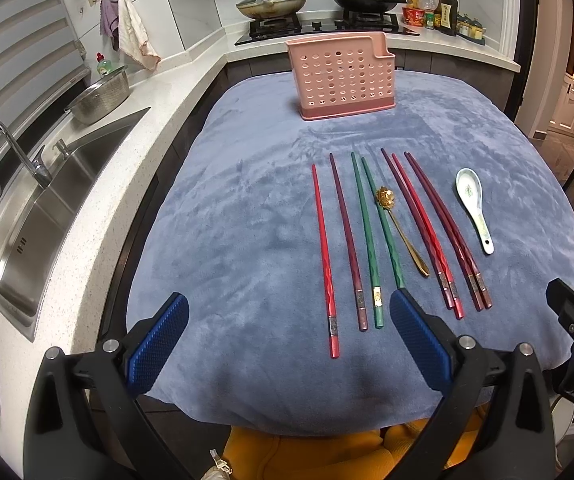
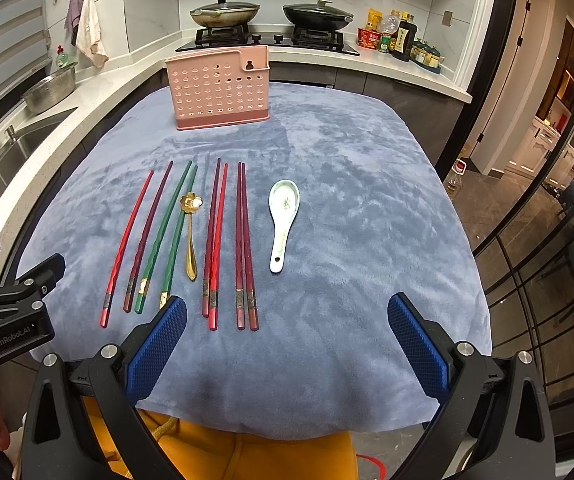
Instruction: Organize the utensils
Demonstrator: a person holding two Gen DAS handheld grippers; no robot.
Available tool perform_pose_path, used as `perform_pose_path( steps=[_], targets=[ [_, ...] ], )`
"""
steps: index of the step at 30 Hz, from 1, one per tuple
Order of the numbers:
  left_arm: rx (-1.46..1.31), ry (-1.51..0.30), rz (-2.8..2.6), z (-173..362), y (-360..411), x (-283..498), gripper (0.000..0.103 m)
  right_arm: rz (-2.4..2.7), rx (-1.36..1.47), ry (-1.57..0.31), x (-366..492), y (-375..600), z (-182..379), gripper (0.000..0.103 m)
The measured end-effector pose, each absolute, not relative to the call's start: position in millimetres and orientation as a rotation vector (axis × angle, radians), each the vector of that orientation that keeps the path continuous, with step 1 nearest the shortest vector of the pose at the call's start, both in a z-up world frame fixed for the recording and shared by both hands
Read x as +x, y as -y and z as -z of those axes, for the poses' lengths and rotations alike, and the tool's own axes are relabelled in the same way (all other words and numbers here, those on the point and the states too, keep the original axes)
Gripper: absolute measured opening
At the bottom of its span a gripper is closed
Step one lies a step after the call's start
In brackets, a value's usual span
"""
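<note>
Both claws, left gripper (image 1: 289, 322) and right gripper (image 2: 287, 322), gape wide, empty. 8 chopsticks (image 2: 243, 240) lie parallel, handles near for grabbing; pink holder (image 2: 218, 86) waits behind.

Pink perforated utensil holder (image 2: 218, 90); blue-grey plush cloth (image 2: 347, 208); red, maroon and green chopsticks (image 2: 159, 236); gold spoon (image 2: 191, 232); white floral ceramic spoon (image 2: 283, 220).

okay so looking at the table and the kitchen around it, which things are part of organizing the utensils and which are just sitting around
Part of the job: chopsticks, gold spoon, ceramic spoon, pink holder, all on the blue cloth.

Just around: two lidded pans, sauce bottles, hanging towels, steel colander, sink.
</note>
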State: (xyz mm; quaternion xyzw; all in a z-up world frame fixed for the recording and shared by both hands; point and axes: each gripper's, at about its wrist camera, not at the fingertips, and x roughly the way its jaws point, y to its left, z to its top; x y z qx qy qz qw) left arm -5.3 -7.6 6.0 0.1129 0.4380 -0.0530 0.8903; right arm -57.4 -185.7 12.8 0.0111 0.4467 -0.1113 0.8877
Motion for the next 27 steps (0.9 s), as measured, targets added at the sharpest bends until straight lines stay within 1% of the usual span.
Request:
perform_pose_path(
  steps=[27],
  targets=[
    [0.233,-0.912,0.113,-3.5,8.5,-5.5,0.096,0.229,0.025,-0.927,-57.6,184.2,-12.1,0.096]
  ],
)
